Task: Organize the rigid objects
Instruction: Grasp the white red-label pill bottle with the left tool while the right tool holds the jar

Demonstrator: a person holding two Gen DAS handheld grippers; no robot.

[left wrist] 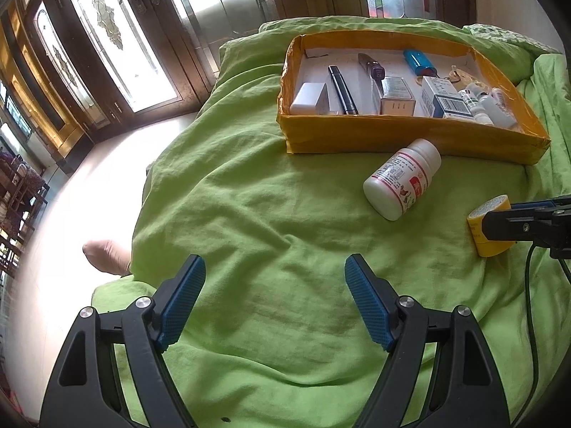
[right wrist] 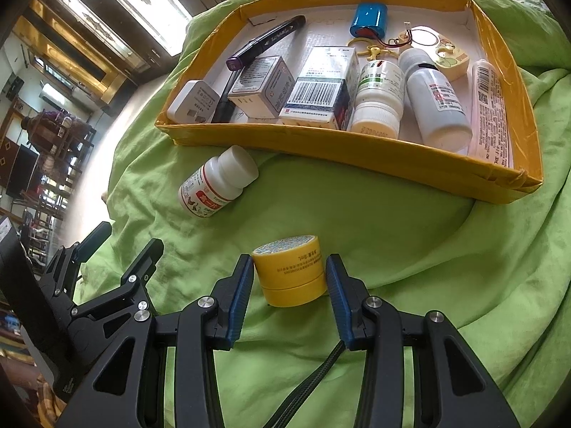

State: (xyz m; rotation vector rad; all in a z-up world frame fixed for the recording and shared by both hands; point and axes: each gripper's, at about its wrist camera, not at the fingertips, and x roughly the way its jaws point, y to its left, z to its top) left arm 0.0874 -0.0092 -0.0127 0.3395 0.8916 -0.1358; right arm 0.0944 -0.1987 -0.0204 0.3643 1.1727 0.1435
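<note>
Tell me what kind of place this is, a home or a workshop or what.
Most likely a home, probably a bedroom. The work surface is soft and covered by a rumpled green sheet, like a bed. Beyond it stand ornate glass-panelled doors, and a yellow tray holds household medicine bottles and boxes.

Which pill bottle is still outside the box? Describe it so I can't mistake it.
On the green bedsheet, just in front of the yellow box, a white pill bottle lies on its side. Unlike the bottles inside, it carries a red-banded label.

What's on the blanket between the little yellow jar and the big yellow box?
Only bare green blanket between yellow jar and yellow box, per the right wrist view.
</note>
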